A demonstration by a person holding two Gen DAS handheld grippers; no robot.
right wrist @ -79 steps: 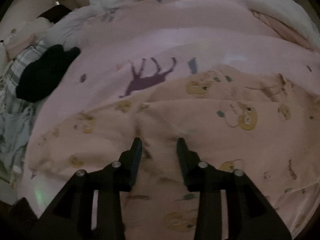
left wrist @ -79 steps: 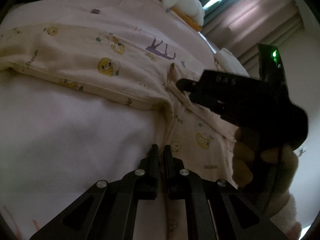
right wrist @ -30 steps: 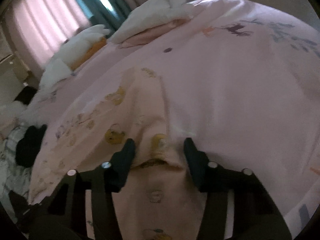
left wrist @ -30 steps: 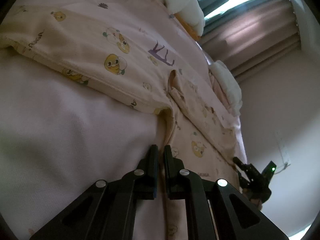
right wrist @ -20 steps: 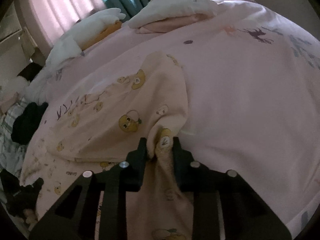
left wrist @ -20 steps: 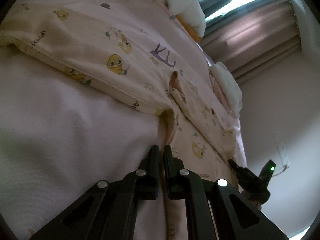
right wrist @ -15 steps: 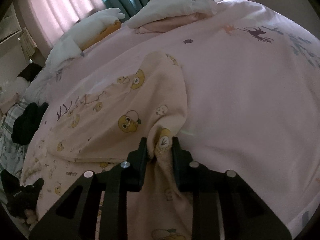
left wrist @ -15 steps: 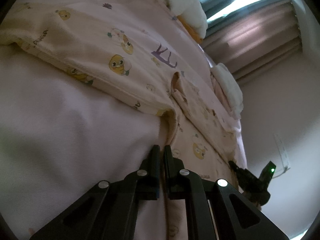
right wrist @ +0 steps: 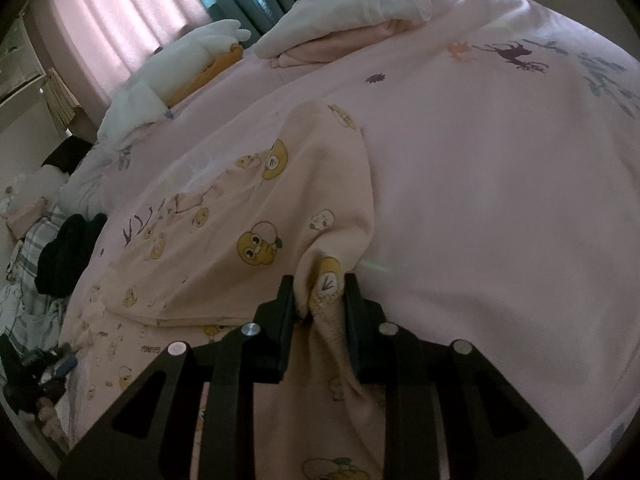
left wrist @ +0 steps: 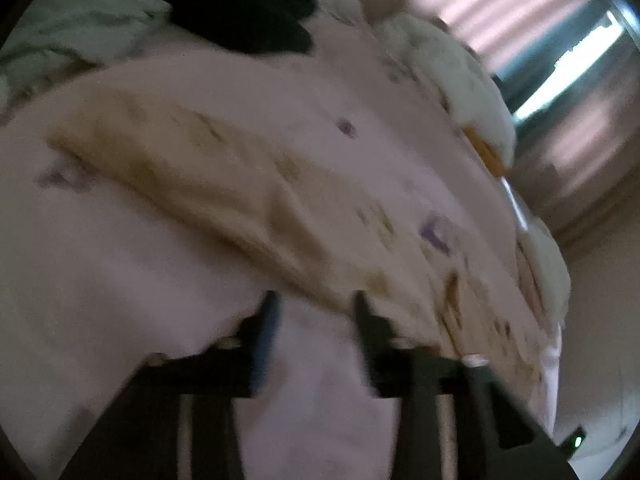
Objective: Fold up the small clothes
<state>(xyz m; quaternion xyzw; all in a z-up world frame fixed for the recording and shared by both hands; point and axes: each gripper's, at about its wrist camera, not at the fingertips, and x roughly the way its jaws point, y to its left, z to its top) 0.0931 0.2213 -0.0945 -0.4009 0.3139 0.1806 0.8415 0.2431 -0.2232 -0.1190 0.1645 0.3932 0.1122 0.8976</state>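
Observation:
A small cream garment with yellow cartoon prints (right wrist: 248, 224) lies spread on the pink bedspread (right wrist: 500, 200). My right gripper (right wrist: 320, 292) is shut on a bunched fold of the garment near its right edge. In the blurred left wrist view the same garment (left wrist: 240, 188) lies as a long cream band across the bed. My left gripper (left wrist: 314, 308) is open and empty, its fingers just short of the garment's near edge, over bare bedspread (left wrist: 100, 280).
Folded white and pink laundry (right wrist: 348, 12) and a white pile with an orange item (right wrist: 200, 64) lie at the far side by the curtains. A black garment (right wrist: 68, 252) and plaid cloth (right wrist: 24, 276) lie at the left. The black garment (left wrist: 240, 12) also shows in the left view.
My left gripper has opened, let go of the garment and swung left along it. My right gripper stays shut on the fold and has hardly moved.

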